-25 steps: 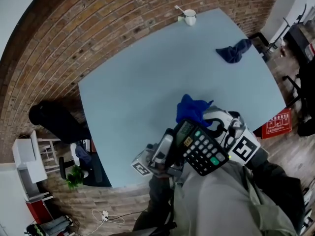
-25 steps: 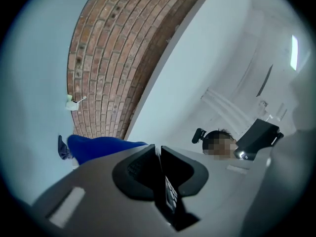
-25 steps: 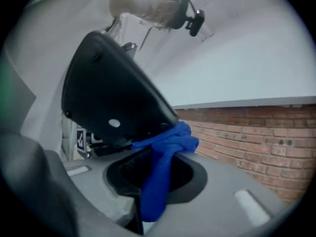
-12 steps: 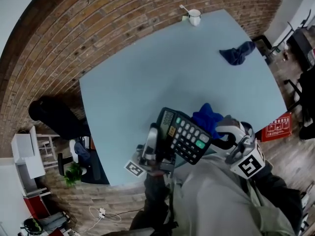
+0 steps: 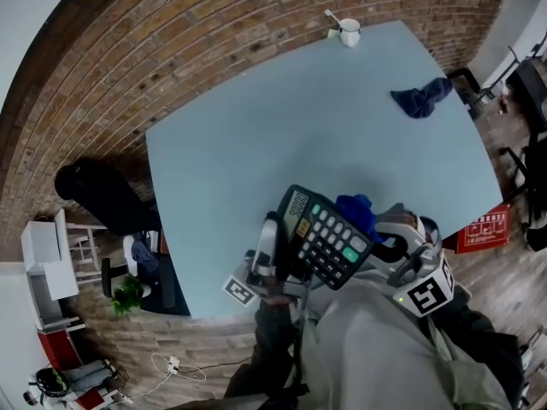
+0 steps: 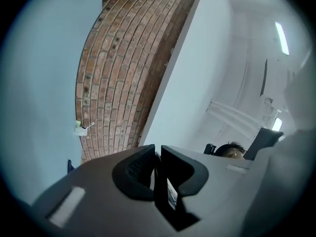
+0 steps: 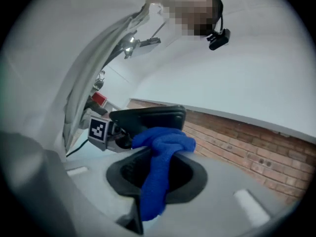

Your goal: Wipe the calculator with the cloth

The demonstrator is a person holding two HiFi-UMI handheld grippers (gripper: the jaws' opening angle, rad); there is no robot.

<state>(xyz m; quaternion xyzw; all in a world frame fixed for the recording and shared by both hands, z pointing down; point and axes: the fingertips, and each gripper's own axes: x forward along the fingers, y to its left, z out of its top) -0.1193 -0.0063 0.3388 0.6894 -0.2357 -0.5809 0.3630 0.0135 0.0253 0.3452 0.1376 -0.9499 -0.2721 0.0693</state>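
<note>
Brick wall runs along the far-left side of the pale blue counter. A potted plant stands on the floor beyond the counter's left corner.

Left gripper, at the counter's near edge: its jaws are drawn nearly together and clamp the left edge of the black calculator. The left gripper view confirms this. The left gripper has a thin dark slab pinched between its jaws, with a white label on the slab.

The calculator is held off the counter and tilted. Its keys face up toward the head camera and its display is at the upper-left end.

A blue cloth is bunched against the calculator's upper-right edge; contact looks likely but cannot be confirmed. In the right gripper view the blue cloth hangs down between the jaws of the right gripper. They close on it, and its bunched end sits in front of the calculator.

A white mug stands at the counter's far corner, well apart from both grippers.

Right gripper sits just right of the calculator, with its marker cube toward the person.

A second, dark blue cloth lies crumpled near the counter's right edge, touching neither gripper.
</note>
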